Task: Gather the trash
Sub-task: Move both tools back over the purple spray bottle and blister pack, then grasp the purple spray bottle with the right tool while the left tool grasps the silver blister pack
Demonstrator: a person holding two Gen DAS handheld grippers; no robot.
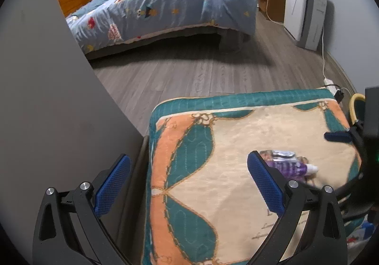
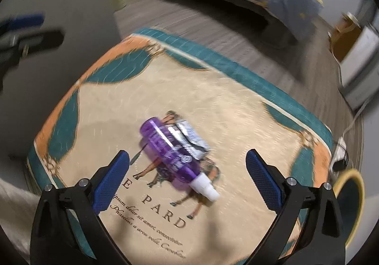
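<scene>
I am bringing my right gripper [image 2: 187, 177], jaws wide and empty, down over the purple bottle [image 2: 170, 148] lying on the cushion [image 2: 236, 103] against a crumpled wrapper [image 2: 191, 139], aiming to straddle its body crosswise before closing.

A purple plastic spray bottle [image 2: 174, 153] lies on its side on the quilted teal, orange and cream cushion [image 2: 132, 89], touching a crumpled silver foil wrapper [image 2: 190, 138] just behind it (partly under it, it seems). Beyond the cushion runs the grey wood-plank floor [image 1: 189, 75], then a bed under a blue patterned duvet [image 1: 165, 6]. A white appliance [image 1: 296, 9] stands right of the bed.
</scene>
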